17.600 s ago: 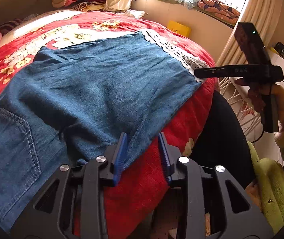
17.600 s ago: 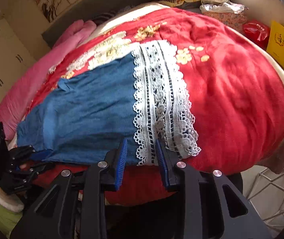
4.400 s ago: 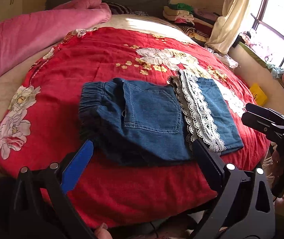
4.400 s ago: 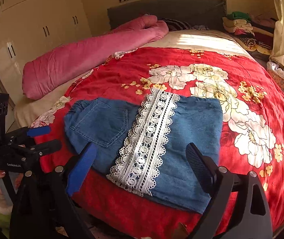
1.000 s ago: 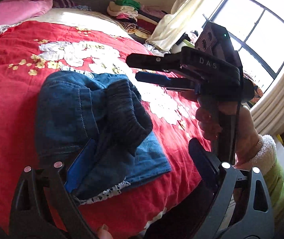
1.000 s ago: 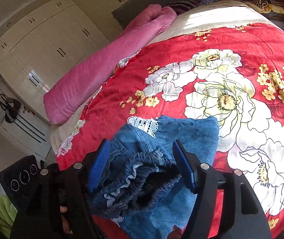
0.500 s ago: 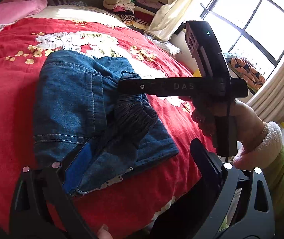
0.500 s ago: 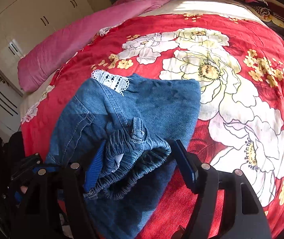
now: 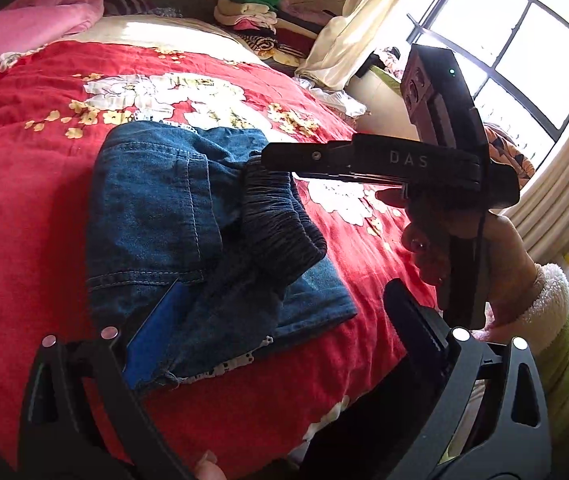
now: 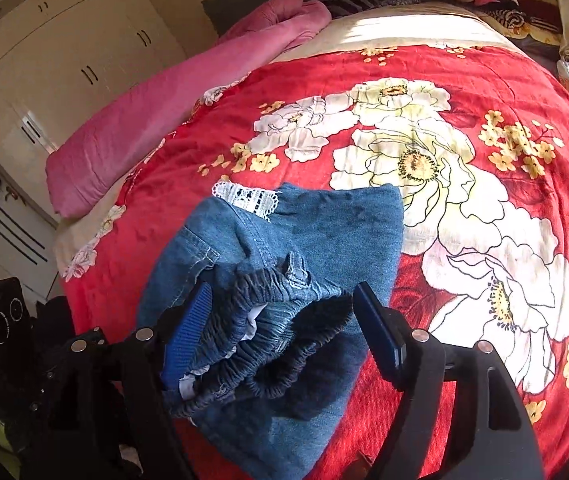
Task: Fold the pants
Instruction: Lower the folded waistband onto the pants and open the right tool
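The red floral bedspread (image 10: 464,80) serves as the folding surface; the pants (image 10: 324,232) lie near its front edge, folded to a small denim bundle with the elastic waistband (image 10: 284,332) on top. The right gripper (image 10: 284,332) straddles that waistband, its jaws just having widened so the pads no longer pinch it, likely letting the last fold drop. The left gripper (image 9: 284,328) is spread wide, 1 blue pad (image 9: 156,328) lying against the denim edge, gripping nothing

White letters "DAS" on the black right claw (image 9: 284,156) body
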Motion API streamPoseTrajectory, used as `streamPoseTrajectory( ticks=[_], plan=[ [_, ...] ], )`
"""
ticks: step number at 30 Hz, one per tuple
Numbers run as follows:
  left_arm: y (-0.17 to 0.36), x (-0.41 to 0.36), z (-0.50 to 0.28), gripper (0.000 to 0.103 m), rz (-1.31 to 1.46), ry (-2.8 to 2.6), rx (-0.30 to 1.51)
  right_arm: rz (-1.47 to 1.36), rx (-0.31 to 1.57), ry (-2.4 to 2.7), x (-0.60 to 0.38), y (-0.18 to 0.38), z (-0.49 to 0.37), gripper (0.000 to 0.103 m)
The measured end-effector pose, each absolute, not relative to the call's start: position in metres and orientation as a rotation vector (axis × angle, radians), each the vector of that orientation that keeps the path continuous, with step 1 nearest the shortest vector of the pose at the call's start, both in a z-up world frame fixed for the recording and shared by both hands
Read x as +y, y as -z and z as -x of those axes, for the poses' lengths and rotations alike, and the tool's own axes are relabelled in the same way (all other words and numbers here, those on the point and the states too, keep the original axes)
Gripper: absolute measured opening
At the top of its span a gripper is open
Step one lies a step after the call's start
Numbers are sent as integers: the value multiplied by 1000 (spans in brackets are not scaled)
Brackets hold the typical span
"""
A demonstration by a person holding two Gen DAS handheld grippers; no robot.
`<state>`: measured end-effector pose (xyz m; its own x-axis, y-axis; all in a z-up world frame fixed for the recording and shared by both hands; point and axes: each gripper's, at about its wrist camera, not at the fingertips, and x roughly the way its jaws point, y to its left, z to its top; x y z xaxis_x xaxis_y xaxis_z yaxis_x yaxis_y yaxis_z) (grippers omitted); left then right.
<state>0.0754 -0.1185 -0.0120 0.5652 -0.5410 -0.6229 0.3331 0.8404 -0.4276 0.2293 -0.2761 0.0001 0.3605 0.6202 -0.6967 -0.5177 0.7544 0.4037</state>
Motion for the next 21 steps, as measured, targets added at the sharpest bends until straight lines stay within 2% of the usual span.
streamPoseTrajectory(
  ticks=[11,21],
  plan=[
    [-10,-99,-69,93,274,451,786,-138,892,-741,-275,-27,-215,75],
    [-22,-80,-65,93,274,382,759,-141,838,-733,-277,-49,-203,81]
  ],
)
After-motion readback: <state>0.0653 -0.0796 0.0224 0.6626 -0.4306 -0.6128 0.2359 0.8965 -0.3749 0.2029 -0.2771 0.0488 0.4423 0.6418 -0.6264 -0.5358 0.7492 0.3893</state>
